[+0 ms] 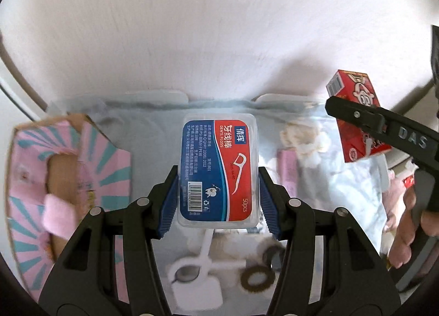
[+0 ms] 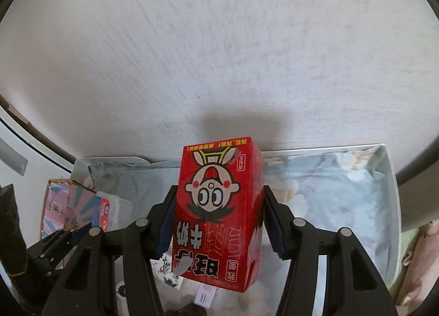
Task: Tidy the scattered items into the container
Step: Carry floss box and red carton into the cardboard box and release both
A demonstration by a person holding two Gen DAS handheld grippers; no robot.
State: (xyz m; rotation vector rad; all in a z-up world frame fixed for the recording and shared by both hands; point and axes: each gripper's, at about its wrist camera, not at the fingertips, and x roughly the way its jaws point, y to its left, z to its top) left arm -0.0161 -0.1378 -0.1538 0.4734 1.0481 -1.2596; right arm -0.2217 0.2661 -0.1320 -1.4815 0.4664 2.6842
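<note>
My left gripper (image 1: 218, 200) is shut on a clear dental floss pick box (image 1: 218, 168) with a red and blue label, held in the air over the translucent container (image 1: 153, 124). My right gripper (image 2: 218, 218) is shut on a red milk carton (image 2: 219, 211) printed with a cartoon face, also lifted above the container (image 2: 384, 168). In the left wrist view the same carton (image 1: 356, 118) hangs at the right, pinched by the right gripper's black finger (image 1: 354, 114). The floss box (image 2: 109, 209) and the left gripper (image 2: 68, 236) show at the left of the right wrist view.
A pink and teal cardboard box (image 1: 104, 157) lies at the container's left end. A white plastic piece (image 1: 197, 266), brown hair ties (image 1: 258, 277), a pink packet (image 1: 288, 173) and cotton balls (image 1: 310, 146) lie inside. A pale wall (image 1: 219, 28) rises behind. A hand (image 1: 411, 220) holds the right gripper.
</note>
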